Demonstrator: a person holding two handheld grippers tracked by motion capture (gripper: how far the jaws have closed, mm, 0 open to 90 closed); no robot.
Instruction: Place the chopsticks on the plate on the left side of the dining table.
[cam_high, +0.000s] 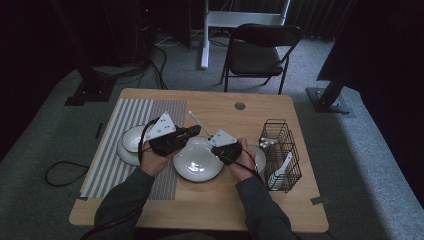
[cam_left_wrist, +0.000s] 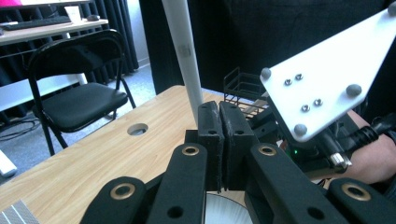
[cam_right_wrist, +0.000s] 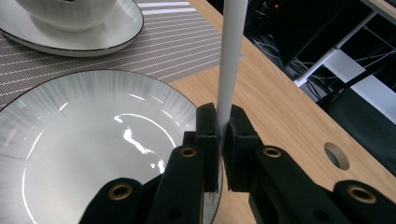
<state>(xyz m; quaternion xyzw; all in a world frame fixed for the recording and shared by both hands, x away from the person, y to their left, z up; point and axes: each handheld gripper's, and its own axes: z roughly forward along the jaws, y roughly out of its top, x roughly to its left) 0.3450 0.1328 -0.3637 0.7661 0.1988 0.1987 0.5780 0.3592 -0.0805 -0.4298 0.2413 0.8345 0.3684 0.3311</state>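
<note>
A long white chopstick (cam_right_wrist: 232, 56) stands steeply between the jaws of my right gripper (cam_right_wrist: 223, 114), which is shut on its lower end. In the high view the chopstick (cam_high: 196, 120) slants away from the right gripper (cam_high: 212, 141), above the far rim of a white plate (cam_high: 197, 167). My left gripper (cam_high: 196, 131) comes in from the left, its tips close beside the right one. In the left gripper view its pads (cam_left_wrist: 219, 109) are pressed together, and the chopstick (cam_left_wrist: 185, 56) rises just behind the left jaw's tip, not between the pads. The plate (cam_right_wrist: 88, 154) lies below.
A white bowl on a saucer (cam_high: 133, 141) sits on a striped placemat (cam_high: 112, 160) at the left. A black wire basket (cam_high: 281, 150) with white utensils stands at the right, a small dish (cam_high: 259, 159) beside it. A cable hole (cam_high: 240, 106) and a black chair (cam_high: 260, 50) lie beyond.
</note>
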